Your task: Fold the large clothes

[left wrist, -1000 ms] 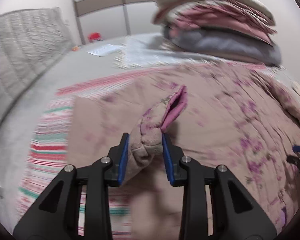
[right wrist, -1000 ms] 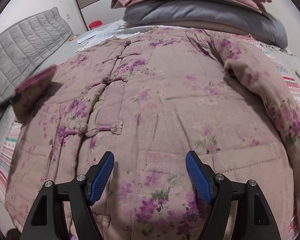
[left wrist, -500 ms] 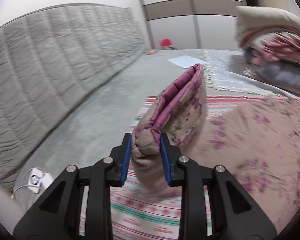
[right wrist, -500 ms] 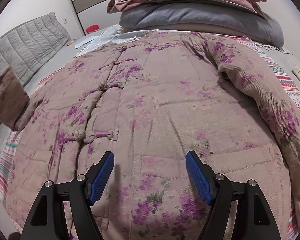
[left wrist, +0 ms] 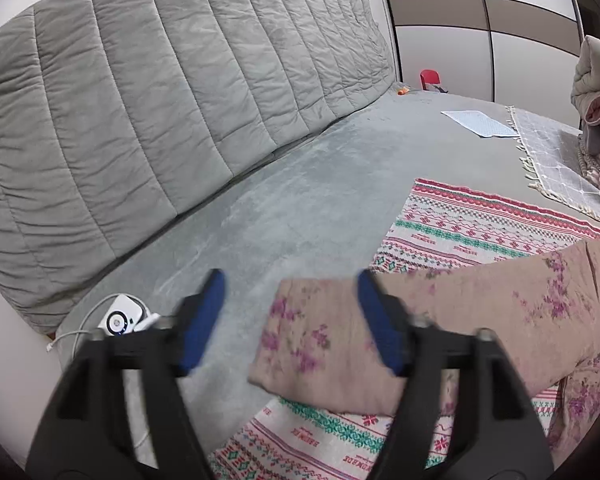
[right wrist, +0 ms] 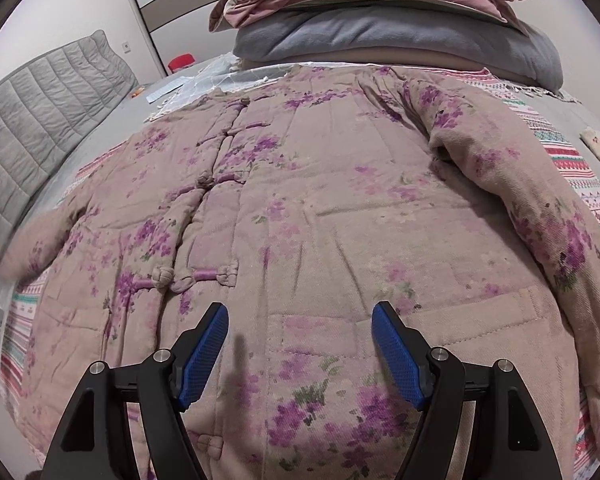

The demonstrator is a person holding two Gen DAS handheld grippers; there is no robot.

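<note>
Nearest the left wrist camera, the left gripper [left wrist: 288,316] now stands spread wide and released; half a second ago it was clenched on the sleeve cuff [left wrist: 320,344], held raised. That cuff now lies flat between the blurred blue pads, overlapping grey bed [left wrist: 300,200] and striped mat [left wrist: 480,224]; contact with the 3 o'clock pad is unclear. Right gripper [right wrist: 300,344], unchanged, hovers parted and empty over the floral padded jacket [right wrist: 320,200], spread front-up. At 12 o'clock, stacked bedding [right wrist: 380,20], cut off by the frame.
</note>
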